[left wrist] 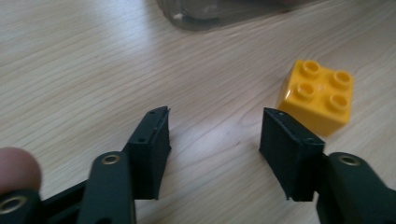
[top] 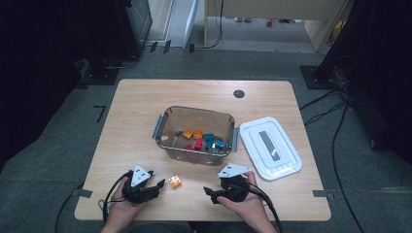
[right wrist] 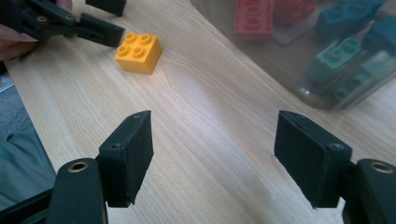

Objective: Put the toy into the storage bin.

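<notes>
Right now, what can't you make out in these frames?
- Brick count in the clear bin: high view too small, bricks overlap; right gripper view cuts the bin at top and right edges.
- Marking on the white lid: too small in high view.
- Yellow brick: near bottom corner hidden behind the left gripper pad.

no text, label, brand, number or sign can be read; the dark strip on the lid (top: 270, 147) is too small to read.
</notes>
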